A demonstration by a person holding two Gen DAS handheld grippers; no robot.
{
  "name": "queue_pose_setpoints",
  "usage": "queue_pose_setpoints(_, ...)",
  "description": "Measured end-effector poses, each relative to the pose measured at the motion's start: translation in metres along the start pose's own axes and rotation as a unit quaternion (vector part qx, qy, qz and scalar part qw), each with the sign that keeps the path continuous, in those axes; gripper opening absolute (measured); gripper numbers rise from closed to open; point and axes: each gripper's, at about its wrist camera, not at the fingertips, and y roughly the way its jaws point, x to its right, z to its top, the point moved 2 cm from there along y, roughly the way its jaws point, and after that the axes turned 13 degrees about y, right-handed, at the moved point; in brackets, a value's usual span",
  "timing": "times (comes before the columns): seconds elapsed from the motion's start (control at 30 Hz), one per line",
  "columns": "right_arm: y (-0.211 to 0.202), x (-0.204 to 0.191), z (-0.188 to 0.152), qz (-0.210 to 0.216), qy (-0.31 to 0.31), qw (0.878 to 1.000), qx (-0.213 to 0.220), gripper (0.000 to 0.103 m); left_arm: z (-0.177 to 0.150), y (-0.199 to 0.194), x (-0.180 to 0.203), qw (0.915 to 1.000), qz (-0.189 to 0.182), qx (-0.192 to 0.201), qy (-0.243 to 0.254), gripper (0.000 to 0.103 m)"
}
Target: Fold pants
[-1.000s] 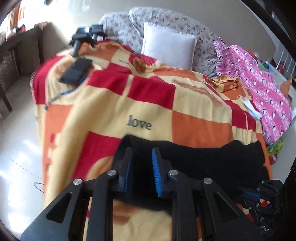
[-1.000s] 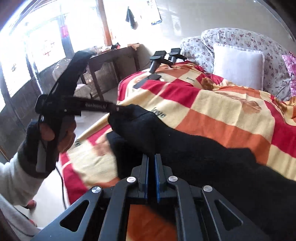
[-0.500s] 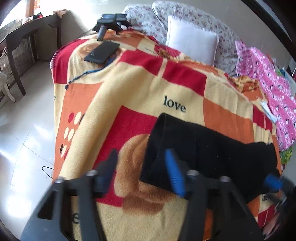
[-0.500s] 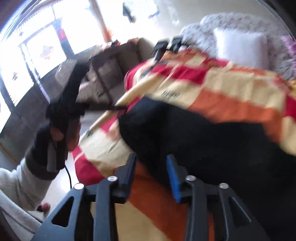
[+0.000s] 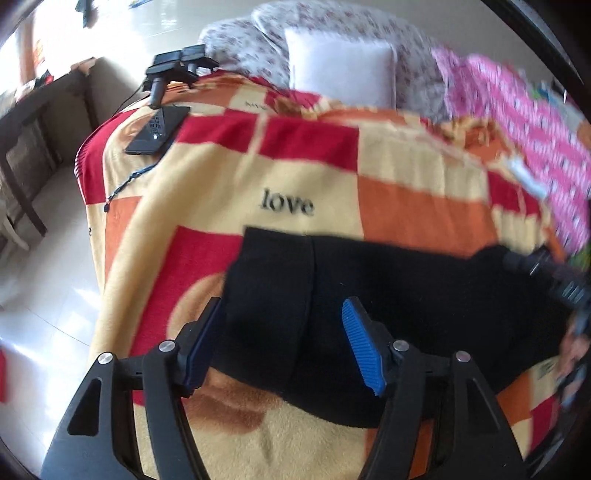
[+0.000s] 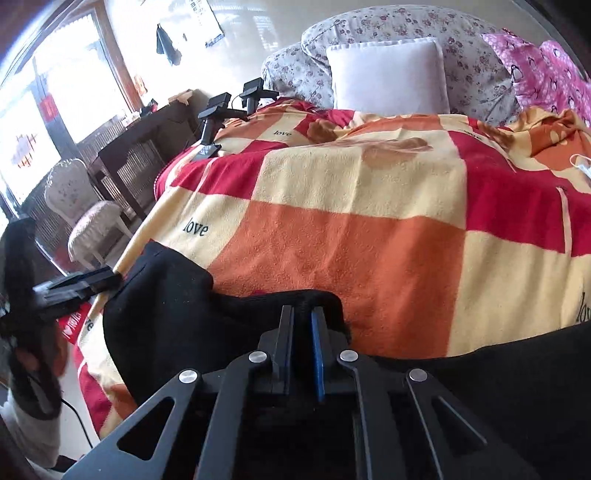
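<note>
Black pants point(image 5: 388, 295) lie folded across the near edge of a bed covered by a red, orange and cream checked blanket point(image 5: 406, 206). My left gripper point(image 5: 282, 325) is open, its jaws straddling the pants' left end just above the cloth. In the right wrist view the pants point(image 6: 177, 314) lie bunched at the bed edge. My right gripper point(image 6: 303, 317) is shut on a raised fold of the black cloth. The right gripper also shows at the right edge of the left wrist view point(image 5: 554, 273).
A white pillow point(image 5: 340, 70) and floral cushions point(image 6: 388, 29) stand at the head of the bed. Pink patterned bedding point(image 5: 535, 147) lies on the right. A black phone point(image 5: 157, 131) and clamp mounts point(image 5: 177, 68) sit at the far left corner. A dark table point(image 6: 140, 147) and chair point(image 6: 88, 221) stand left.
My left gripper let go of the pants' end and opened wide over it. My right gripper opened, moved to the right part of the pants and shut on a fold.
</note>
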Motion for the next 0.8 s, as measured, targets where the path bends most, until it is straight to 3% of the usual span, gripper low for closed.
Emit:
queue_pose_setpoints(0.07, 0.000, 0.005, 0.004, -0.017, -0.001, 1.000, 0.015, 0.008, -0.003, 0.011, 0.003, 0.9997, 0.019, -0.005, 0.011, 0.070)
queue_pose_setpoints(0.17, 0.027, 0.007, 0.005, -0.056, -0.013, 0.998, 0.003, 0.008, -0.006, 0.020, -0.005, 0.9997, 0.023, -0.001, -0.012, 0.082)
queue_pose_setpoints(0.3, 0.024, 0.021, 0.003, -0.018, 0.028, 0.999, 0.007, 0.014, -0.007, 0.016, -0.013, 0.9991, 0.005, -0.008, -0.043, 0.082)
queue_pose_setpoints(0.37, -0.004, 0.030, -0.001, -0.005, 0.044, 0.999, 0.028, 0.028, -0.002, 0.006, -0.009, 0.9993, 0.014, 0.000, -0.033, 0.082)
queue_pose_setpoints(0.4, -0.021, 0.037, -0.006, -0.015, 0.051, 0.998, 0.039, 0.045, 0.001, -0.001, -0.006, 0.9994, 0.015, 0.011, -0.029, 0.082)
queue_pose_setpoints(0.43, -0.041, 0.048, -0.013, -0.030, 0.059, 0.996, 0.053, 0.056, 0.003, -0.008, -0.003, 0.9992, 0.014, 0.024, -0.027, 0.082)
queue_pose_setpoints(0.53, -0.088, 0.093, -0.034, -0.084, 0.101, 0.988, 0.079, 0.057, 0.014, -0.025, 0.011, 0.9984, -0.001, 0.053, -0.019, 0.082)
queue_pose_setpoints(0.6, -0.116, 0.139, -0.051, -0.133, 0.154, 0.974, 0.095, 0.057, 0.020, -0.026, 0.024, 0.9983, -0.013, 0.057, -0.006, 0.082)
queue_pose_setpoints(0.7, -0.134, 0.189, -0.067, -0.142, 0.233, 0.957, 0.098, 0.059, 0.025, -0.019, 0.046, 0.9985, -0.023, 0.048, 0.015, 0.082)
queue_pose_setpoints(0.8, -0.133, 0.211, -0.071, -0.126, 0.262, 0.952, 0.101, 0.059, 0.026, -0.009, 0.063, 0.9986, -0.033, 0.030, 0.027, 0.082)
